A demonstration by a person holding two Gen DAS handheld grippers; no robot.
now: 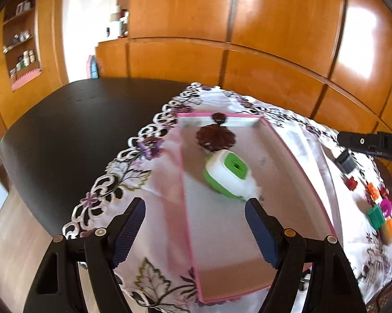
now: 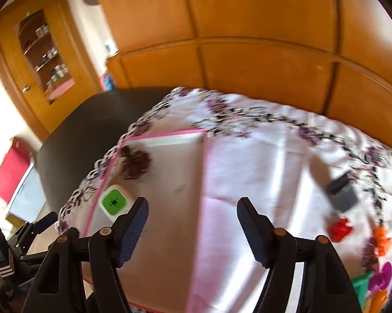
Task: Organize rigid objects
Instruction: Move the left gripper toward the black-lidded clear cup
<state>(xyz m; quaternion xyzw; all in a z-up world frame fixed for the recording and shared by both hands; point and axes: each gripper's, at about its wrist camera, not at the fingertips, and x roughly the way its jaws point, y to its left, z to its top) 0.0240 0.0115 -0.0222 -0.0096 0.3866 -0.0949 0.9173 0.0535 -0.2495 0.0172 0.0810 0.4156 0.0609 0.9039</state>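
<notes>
A white-and-green container (image 1: 228, 176) lay inside the pink-rimmed tray (image 1: 304, 167), near its left wall and just in front of a dark brown flower-shaped piece (image 1: 215, 136) at the far end, the tray itself sitting on the embroidered tablecloth (image 1: 122, 180) over the dark table (image 1: 73, 120). The left gripper (image 1: 196, 232) hung over the tray's near end with its jaws spread wide and nothing between them. The right gripper (image 2: 192, 230) was likewise wide open and empty above the tray's right rim, while small coloured pieces (image 2: 340, 229) and a grey block (image 2: 343, 195) lay on the cloth toward its right edge.
</notes>
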